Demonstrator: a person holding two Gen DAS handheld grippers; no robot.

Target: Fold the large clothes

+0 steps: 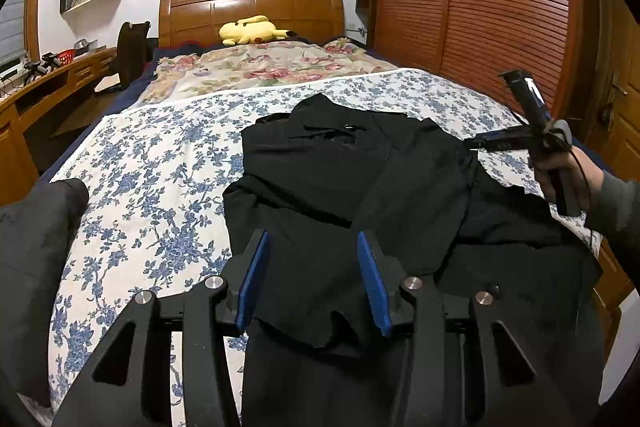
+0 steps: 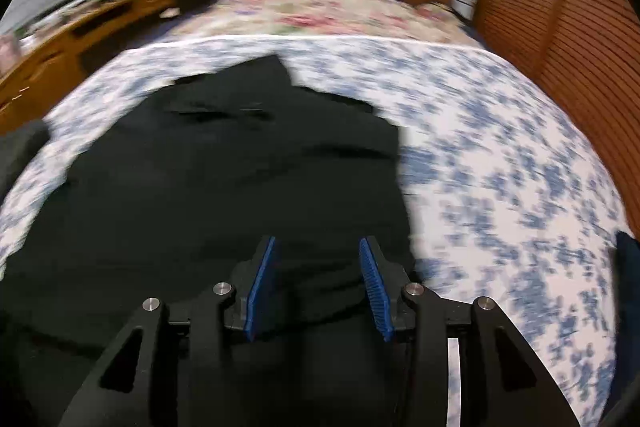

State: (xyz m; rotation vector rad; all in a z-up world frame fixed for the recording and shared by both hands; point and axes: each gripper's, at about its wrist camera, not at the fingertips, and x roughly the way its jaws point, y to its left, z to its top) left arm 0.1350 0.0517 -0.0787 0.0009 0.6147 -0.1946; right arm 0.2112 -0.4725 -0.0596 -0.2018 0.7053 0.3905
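Folding the coat on the bed, we should pinch edges squarely; both hand-held grippers, left and right, gape empty.

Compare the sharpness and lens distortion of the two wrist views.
Left wrist view: sharp; the blue-flowered white bedspread, crumpled black garment and yellow plush toy are crisp, though the fisheye bows the slatted wooden wardrobe doors and darkens the corners. Right wrist view: smeared by motion blur, the flower print streaked, only the right gripper fairly sharp; same barrel bulge.
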